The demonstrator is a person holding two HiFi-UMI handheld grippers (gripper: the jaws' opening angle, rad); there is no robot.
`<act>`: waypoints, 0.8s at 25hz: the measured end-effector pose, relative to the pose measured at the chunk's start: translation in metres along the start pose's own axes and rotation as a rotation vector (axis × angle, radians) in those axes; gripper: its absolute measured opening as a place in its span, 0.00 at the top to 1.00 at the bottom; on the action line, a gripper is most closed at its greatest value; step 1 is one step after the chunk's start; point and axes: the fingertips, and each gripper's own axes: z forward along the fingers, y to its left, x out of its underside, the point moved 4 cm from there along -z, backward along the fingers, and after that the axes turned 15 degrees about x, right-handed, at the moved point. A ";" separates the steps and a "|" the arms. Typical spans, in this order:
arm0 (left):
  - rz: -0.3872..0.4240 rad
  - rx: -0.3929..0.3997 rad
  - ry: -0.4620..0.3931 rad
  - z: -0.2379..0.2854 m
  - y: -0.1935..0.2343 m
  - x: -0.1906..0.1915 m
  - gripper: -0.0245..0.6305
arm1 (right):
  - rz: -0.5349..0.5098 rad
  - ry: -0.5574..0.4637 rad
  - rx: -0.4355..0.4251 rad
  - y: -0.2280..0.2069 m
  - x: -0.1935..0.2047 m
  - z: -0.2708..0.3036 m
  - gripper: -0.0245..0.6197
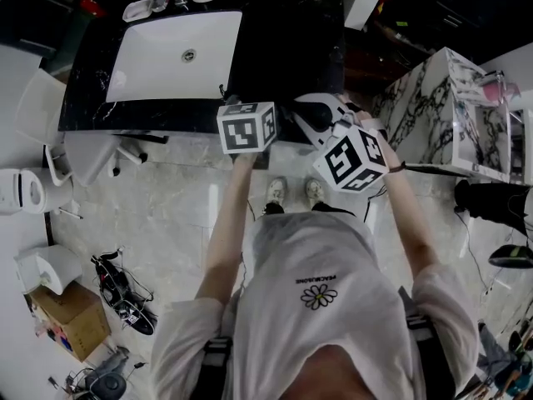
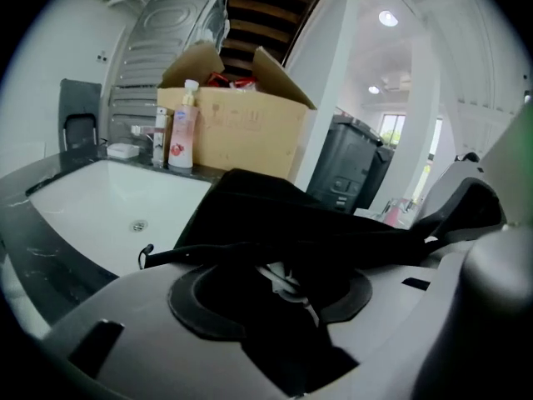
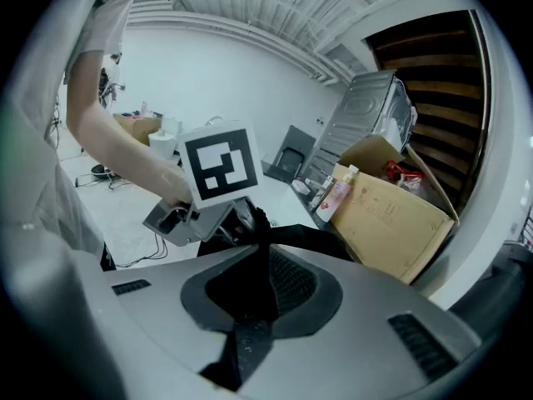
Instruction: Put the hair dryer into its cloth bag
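At the front edge of the black counter (image 1: 287,48), two grippers hold a black cloth bag (image 2: 283,215)
One thick bunch of it sits clamped in the left gripper (image 2: 279,265), jaws partway apart; a thin fold is pinched in the right gripper (image 3: 250,282), jaws almost together; the bag stretches between them, near the white sink (image 1: 179,52); the hair dryer cannot be picked out.

The right gripper (image 3: 260,288) had its jaws pressed together on a fold of the black cloth bag (image 3: 304,238), and the cloth reached away to the left gripper (image 3: 237,217), just under its marker cube (image 3: 218,167). A bare forearm (image 3: 117,140) led to that gripper. At the right stood an open cardboard box (image 3: 391,219), with a white bottle (image 3: 336,193) just beside it.
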 end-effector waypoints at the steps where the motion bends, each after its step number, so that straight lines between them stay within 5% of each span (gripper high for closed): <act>1: 0.008 -0.014 -0.032 -0.007 -0.001 -0.003 0.66 | 0.009 0.006 0.020 -0.001 0.000 -0.001 0.93; 6: 0.078 -0.100 -0.140 -0.045 -0.005 -0.012 0.66 | 0.094 0.019 0.110 -0.017 0.000 -0.010 0.73; 12: 0.083 -0.118 -0.238 -0.094 -0.018 -0.023 0.66 | 0.278 -0.045 0.282 -0.052 -0.008 -0.030 0.69; 20: 0.261 -0.159 -0.400 -0.146 -0.051 -0.086 0.66 | 0.544 -0.183 0.446 -0.084 -0.022 -0.064 0.69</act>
